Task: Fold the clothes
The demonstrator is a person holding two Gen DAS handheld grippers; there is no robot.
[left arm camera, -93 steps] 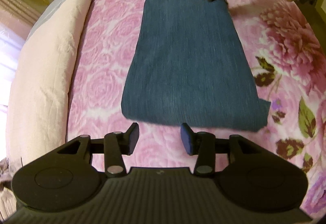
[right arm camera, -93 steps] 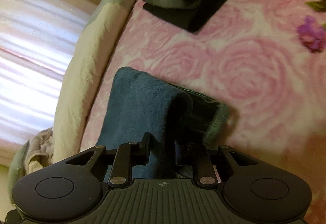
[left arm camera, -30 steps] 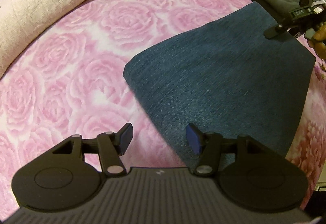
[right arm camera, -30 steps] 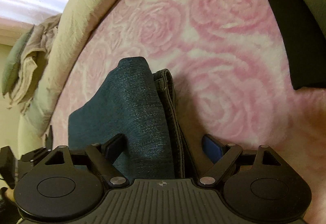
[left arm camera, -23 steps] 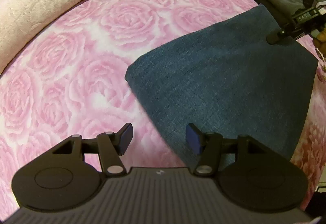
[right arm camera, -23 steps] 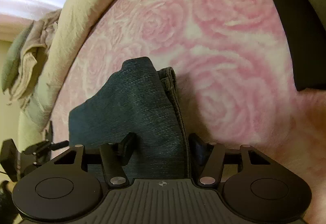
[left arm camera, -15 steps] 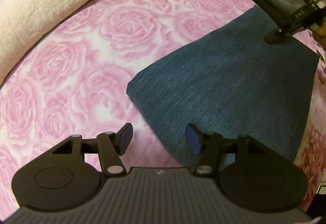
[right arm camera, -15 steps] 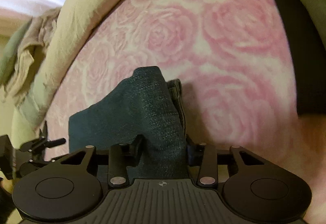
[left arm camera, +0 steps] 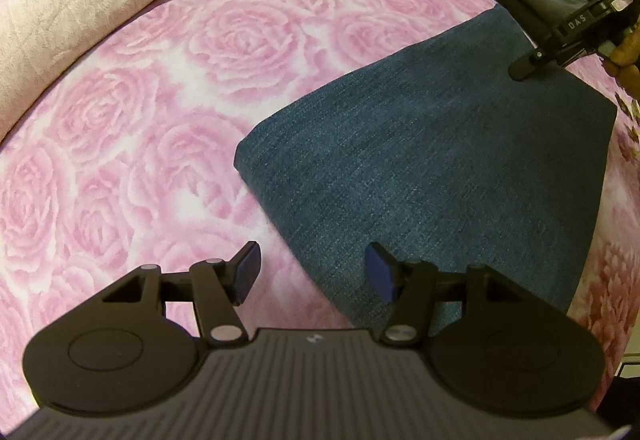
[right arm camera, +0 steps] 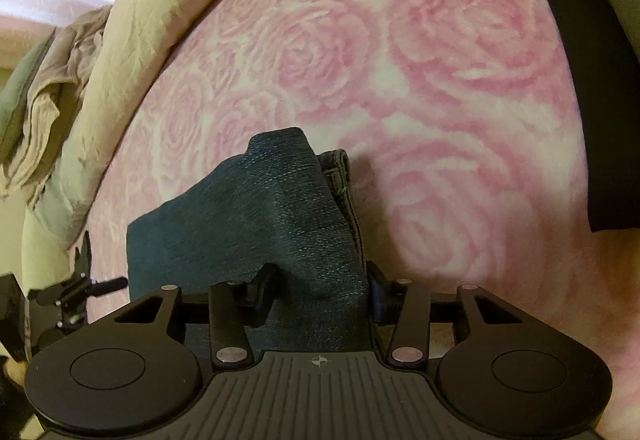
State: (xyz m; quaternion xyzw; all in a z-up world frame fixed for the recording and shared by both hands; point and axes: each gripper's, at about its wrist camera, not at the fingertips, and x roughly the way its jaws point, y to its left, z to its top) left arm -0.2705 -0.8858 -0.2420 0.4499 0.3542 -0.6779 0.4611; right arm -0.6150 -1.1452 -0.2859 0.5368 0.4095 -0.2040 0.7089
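Denim, dark blue and finely ribbed, lies folded flat as a jeans panel (left arm camera: pixel 432 176) on the pink rose-patterned bed cover (left arm camera: pixel 160 112). Left tongs (left arm camera: pixel 312 272) hover open over its near edge, unmoved since a second ago. Right wrist view: right tongs (right arm camera: pixel 316 296), wide apart a second ago, have just been closing and now pinch a raised denim corner, seam visible.

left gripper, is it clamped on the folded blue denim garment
No, the left gripper stands open with its blue pads apart, above the near edge of the folded blue denim garment and the pink rose-patterned blanket.
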